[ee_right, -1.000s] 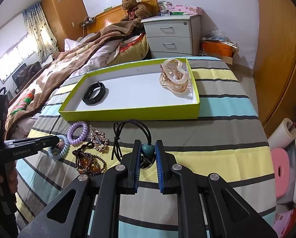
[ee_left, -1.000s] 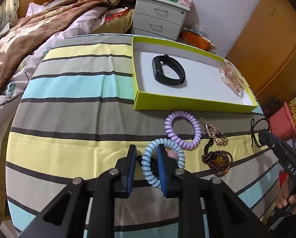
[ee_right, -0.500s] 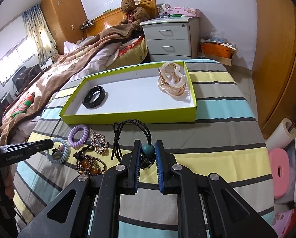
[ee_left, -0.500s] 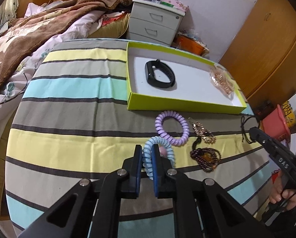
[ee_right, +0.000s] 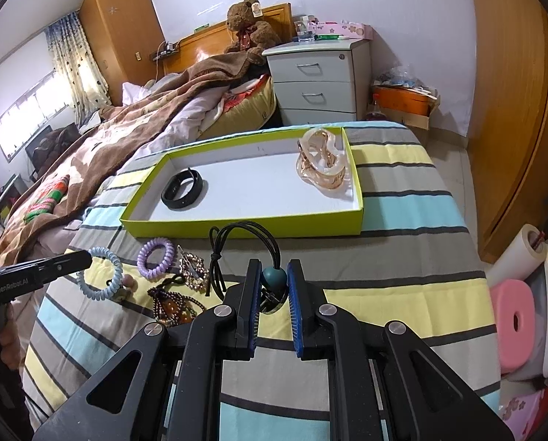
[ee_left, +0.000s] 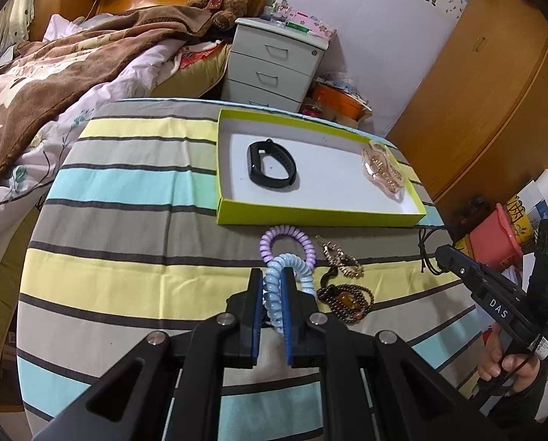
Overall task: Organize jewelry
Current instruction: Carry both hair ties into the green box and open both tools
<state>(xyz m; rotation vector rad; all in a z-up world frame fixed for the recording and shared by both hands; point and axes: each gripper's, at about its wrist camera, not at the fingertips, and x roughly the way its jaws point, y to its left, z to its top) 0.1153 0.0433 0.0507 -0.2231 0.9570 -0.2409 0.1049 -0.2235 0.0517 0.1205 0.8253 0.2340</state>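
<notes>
My left gripper (ee_left: 272, 279) is shut on a light blue spiral hair tie (ee_left: 274, 294) and holds it off the striped cloth; it also shows in the right wrist view (ee_right: 101, 275). My right gripper (ee_right: 274, 275) is shut on the teal bead (ee_right: 273, 278) of a black cord hair tie (ee_right: 244, 235). A lime green tray (ee_left: 310, 217) holds a black wristband (ee_left: 272, 163) and a rose gold hair claw (ee_left: 382, 169). A purple spiral hair tie (ee_left: 286, 240), a gold clip (ee_left: 341, 257) and a brown bead bracelet (ee_left: 347, 301) lie in front of the tray.
The striped table (ee_left: 126, 228) has a bed with a brown blanket (ee_left: 53, 70) to its left. A white nightstand (ee_left: 274, 66) stands behind. An orange wardrobe (ee_left: 487, 73) is at the right, with a red bin (ee_left: 494, 235) on the floor.
My left gripper closed on the light blue hair tie and lifted it up and back from the cloth. My right gripper stayed shut on the teal bead, nearly still.
</notes>
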